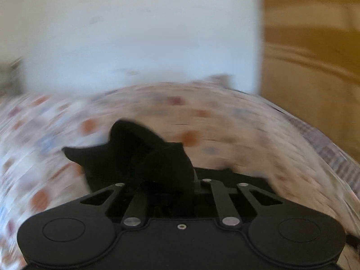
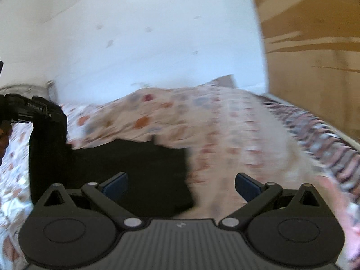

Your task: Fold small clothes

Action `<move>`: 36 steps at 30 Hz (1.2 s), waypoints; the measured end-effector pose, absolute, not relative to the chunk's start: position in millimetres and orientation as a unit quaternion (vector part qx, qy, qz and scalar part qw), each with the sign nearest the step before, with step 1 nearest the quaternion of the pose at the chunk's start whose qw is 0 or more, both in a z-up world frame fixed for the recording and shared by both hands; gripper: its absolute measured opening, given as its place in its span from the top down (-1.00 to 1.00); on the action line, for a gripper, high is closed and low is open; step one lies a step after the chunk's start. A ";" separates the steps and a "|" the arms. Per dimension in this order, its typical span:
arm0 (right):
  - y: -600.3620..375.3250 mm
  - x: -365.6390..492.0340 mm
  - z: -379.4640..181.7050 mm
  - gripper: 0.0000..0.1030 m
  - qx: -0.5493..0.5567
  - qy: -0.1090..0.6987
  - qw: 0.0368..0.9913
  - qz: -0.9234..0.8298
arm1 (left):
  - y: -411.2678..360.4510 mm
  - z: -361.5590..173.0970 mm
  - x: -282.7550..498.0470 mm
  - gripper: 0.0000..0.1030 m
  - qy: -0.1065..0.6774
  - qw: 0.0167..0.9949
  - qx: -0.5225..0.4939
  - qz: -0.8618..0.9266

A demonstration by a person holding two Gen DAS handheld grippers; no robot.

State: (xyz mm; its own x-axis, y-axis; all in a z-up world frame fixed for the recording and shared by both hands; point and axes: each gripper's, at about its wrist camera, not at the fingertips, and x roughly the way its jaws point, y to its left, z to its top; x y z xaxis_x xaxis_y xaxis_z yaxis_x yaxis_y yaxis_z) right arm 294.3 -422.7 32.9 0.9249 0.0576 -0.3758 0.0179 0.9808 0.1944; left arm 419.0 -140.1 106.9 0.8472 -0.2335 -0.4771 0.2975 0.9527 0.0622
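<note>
A small black garment is bunched up over my left gripper, whose jaws are shut on the cloth and hidden beneath it. In the right wrist view, the left gripper holds one end of the black garment up at the far left, and a strip of it hangs down to the part lying flat on the bed. My right gripper is open just above the bed. Its left blue pad is over the garment's near right part, and nothing is between the pads.
The bed has a floral cover with a striped sheet along its right edge. Behind it is a white wall, and a wooden panel stands at the right. A person's hand shows at the left edge. Both views are blurred.
</note>
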 end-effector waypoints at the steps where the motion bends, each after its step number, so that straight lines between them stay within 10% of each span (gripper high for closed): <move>1: -434.1 288.9 31.2 -1.00 0.101 0.194 0.976 -0.005 | -161.0 104.2 414.5 0.78 0.239 0.952 0.089 -0.167; 14: -496.7 262.5 -1.0 -1.00 0.106 0.231 0.965 -0.068 | -232.9 16.1 369.4 0.70 0.304 0.900 0.112 -0.293; 27: -471.4 362.6 30.7 -1.00 0.137 0.233 0.955 0.123 | -168.0 45.8 338.7 -0.91 0.294 0.901 -0.021 -0.318; 36: -398.3 478.9 13.8 -0.50 0.042 0.314 0.919 0.236 | -96.9 43.4 364.4 -0.98 0.326 0.935 -0.071 -0.122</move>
